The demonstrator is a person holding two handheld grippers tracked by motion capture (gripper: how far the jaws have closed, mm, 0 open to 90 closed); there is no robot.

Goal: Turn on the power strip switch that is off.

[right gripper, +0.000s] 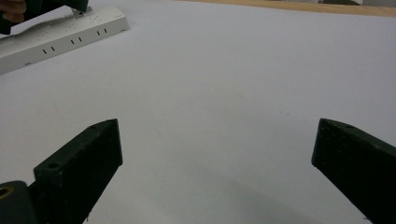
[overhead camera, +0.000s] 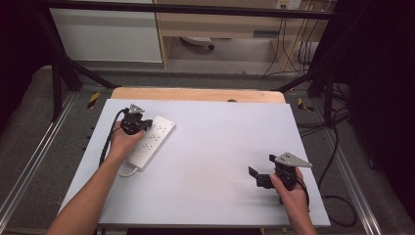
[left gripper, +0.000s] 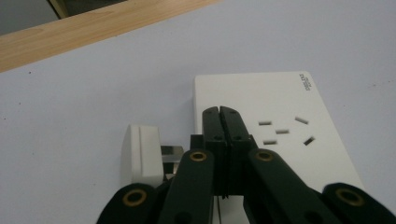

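Since the power strip (overhead camera: 151,141) at the worktop's (overhead camera: 215,147) left is rigid, light, smooth plastic, it may slide; grip across its narrow sides. Left gripper (left gripper: 220,114) rests shut above it beside a white plug (left gripper: 141,154); right gripper (right gripper: 217,154) gapes empty.

It looked like a lab or test room: a black metal frame (overhead camera: 58,73) stood around the white-topped counter (overhead camera: 220,147), cables (overhead camera: 293,44) hung by a wooden cabinet (overhead camera: 215,24), and hazard-striped tape (overhead camera: 93,100) marked the grey carpet (overhead camera: 29,127).
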